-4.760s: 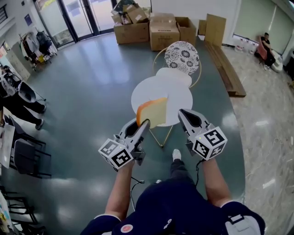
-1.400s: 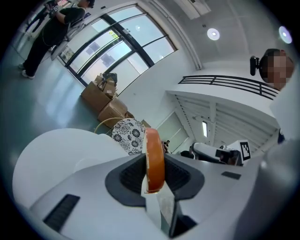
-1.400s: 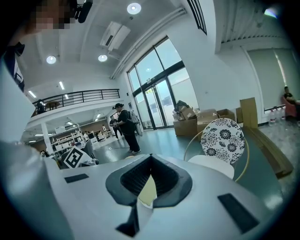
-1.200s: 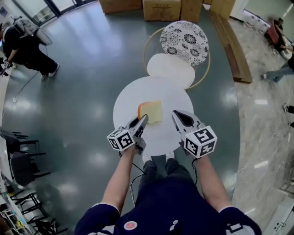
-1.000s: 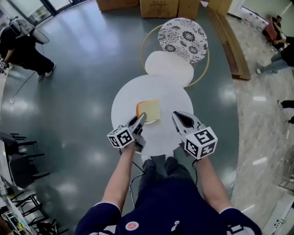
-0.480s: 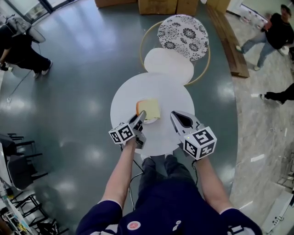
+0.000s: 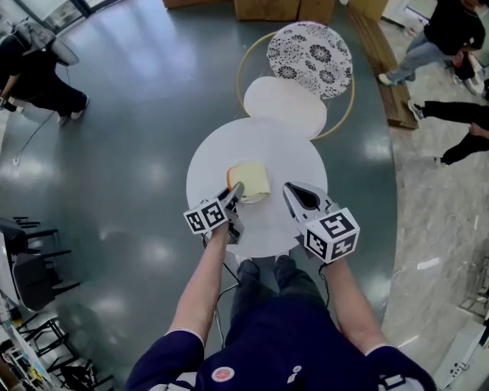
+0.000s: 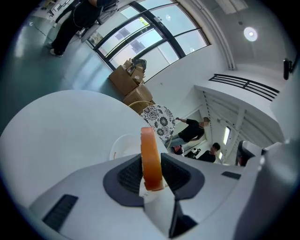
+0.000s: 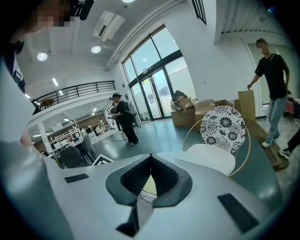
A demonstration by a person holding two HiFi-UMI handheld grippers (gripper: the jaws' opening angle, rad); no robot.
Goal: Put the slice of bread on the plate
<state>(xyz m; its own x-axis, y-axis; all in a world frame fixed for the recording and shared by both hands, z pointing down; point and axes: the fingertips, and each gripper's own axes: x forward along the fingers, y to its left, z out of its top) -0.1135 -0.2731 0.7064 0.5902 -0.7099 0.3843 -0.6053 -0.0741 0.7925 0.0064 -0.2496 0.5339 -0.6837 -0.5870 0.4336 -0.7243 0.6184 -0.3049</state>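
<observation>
A slice of bread (image 7: 250, 179) with an orange-brown crust hangs low over the round white table (image 7: 290, 153), with my left gripper (image 7: 238, 188) shut on its near edge. In the left gripper view the slice (image 8: 151, 157) stands edge-on between the pads. A small white plate (image 8: 123, 146) lies just beyond and below it; in the head view only its rim (image 7: 250, 201) peeks out under the bread. I cannot tell whether bread and plate touch. My right gripper (image 7: 289, 190) hovers to the right of the bread, shut and holding nothing (image 9: 150, 157).
Behind the table stands a chair with a white seat (image 7: 284, 105) and a floral back (image 7: 309, 59). Cardboard boxes (image 7: 267, 8) sit farther back. People walk at the right (image 7: 451, 30) and one stands at the far left (image 7: 34, 65). Grey floor surrounds the table.
My left gripper has sunk toward the table with the bread, which now lies flatter over the plate. The right gripper has stayed put. People at the right have walked along.
</observation>
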